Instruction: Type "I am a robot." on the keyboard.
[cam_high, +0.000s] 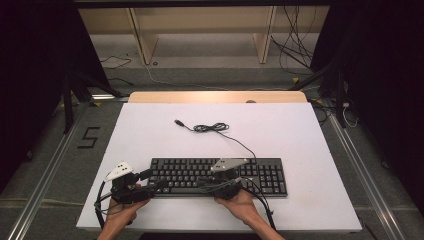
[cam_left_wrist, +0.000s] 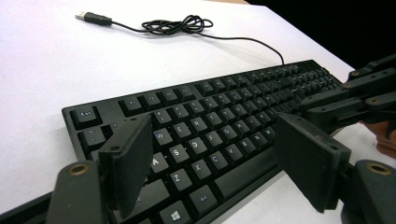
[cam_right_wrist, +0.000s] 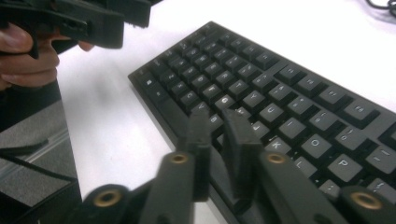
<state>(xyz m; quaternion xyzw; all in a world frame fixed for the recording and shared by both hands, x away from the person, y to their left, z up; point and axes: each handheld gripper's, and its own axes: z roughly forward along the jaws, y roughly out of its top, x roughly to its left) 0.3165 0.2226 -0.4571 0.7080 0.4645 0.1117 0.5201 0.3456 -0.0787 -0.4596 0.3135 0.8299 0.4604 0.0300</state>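
Left hand-held gripper (cam_left_wrist: 212, 161) gapes over keyboard (cam_left_wrist: 219, 116), holding nothing.

The keyboard (cam_left_wrist: 219, 126) looks like matt black plastic with smooth keycaps. Its cable (cam_left_wrist: 177, 25) has a slightly glossy black sheath. The tabletop (cam_high: 280, 130) is smooth matt white, edged with pale wood at the back.

The white desk (cam_high: 150, 130) carries a black keyboard (cam_high: 265, 172); its cable (cam_high: 212, 128) lies coiled on the desk behind it.
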